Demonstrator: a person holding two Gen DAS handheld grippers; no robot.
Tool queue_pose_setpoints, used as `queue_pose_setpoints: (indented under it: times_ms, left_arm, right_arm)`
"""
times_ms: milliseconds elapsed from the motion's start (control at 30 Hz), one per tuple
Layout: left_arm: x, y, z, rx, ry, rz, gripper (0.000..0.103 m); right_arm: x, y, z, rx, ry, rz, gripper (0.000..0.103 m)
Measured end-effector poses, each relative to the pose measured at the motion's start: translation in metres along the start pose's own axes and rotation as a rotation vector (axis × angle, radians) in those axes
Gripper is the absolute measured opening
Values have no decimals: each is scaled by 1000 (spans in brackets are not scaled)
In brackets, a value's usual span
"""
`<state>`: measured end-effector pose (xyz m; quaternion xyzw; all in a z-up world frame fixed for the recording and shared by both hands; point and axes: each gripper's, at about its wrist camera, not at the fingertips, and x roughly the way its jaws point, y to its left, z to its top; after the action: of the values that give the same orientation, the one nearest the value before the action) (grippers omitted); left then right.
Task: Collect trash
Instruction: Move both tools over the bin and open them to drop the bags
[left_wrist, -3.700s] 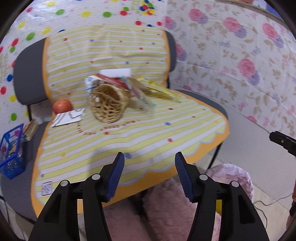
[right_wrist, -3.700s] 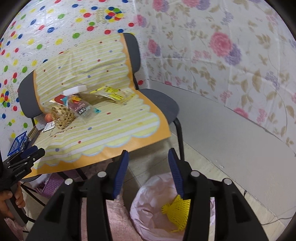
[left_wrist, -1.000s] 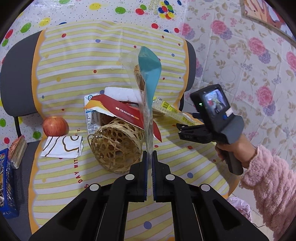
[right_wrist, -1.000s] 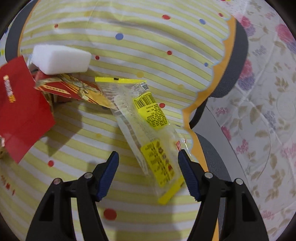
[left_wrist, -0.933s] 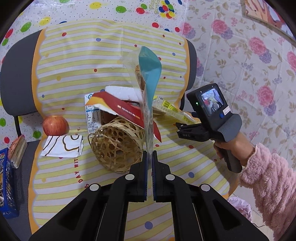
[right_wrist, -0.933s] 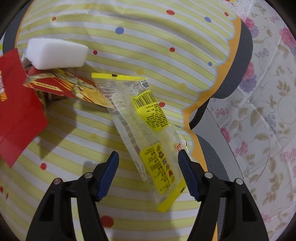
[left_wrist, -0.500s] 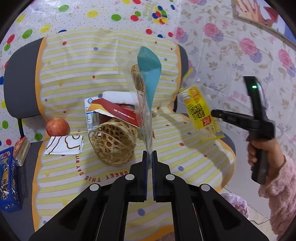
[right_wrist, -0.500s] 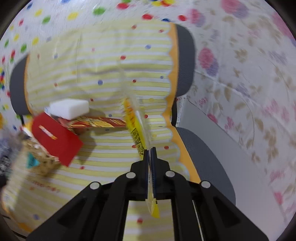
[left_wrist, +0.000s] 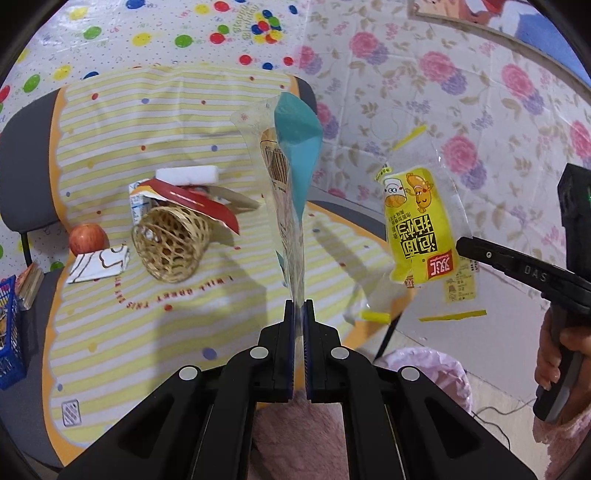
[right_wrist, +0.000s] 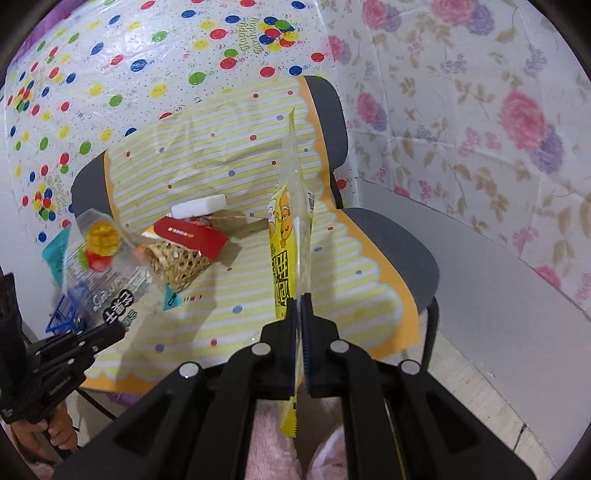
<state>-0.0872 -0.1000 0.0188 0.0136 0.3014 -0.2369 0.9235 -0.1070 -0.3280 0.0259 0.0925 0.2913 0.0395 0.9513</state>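
My left gripper (left_wrist: 298, 308) is shut on a clear wrapper with a teal end (left_wrist: 293, 173), held upright above the chair seat; it also shows in the right wrist view (right_wrist: 99, 266). My right gripper (right_wrist: 298, 301) is shut on a yellow snack wrapper (right_wrist: 286, 251), held up off the seat; it also shows in the left wrist view (left_wrist: 421, 225), to the right of the chair. A pink-lined trash bin (left_wrist: 432, 373) stands on the floor below. A red packet (left_wrist: 195, 199) lies over a wicker basket (left_wrist: 170, 243).
The chair carries a striped yellow cloth (left_wrist: 147, 314). On it are an apple (left_wrist: 88, 239), a folded napkin (left_wrist: 99, 264), a milk carton (left_wrist: 139, 203) and a white block (left_wrist: 186, 174). A blue basket (left_wrist: 9, 332) sits at the left. Flowered walls stand behind.
My right gripper closed on the yellow wrapper and lifted it off the seat, away to the right. Both grippers have drawn back from the chair with their wrappers.
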Motion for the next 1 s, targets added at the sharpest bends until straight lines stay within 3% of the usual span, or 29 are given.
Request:
queue_pose_setpoints:
  times_ms: [167, 467, 733, 1000]
  left_arm:
    - [-5, -29, -19, 71, 9, -18, 4]
    - [4, -84, -38, 158, 45, -149, 4]
    - [18, -128, -55, 219, 68, -264, 4]
    - [40, -162, -67, 276, 132, -332, 4]
  right_arm:
    - [-23, 6, -24, -24, 8, -26, 3]
    - [-50, -5, -58, 0, 39, -98, 3]
    - [-80, -37, -90, 61, 62, -218, 4]
    - [-79, -69, -122, 150, 123, -269, 4]
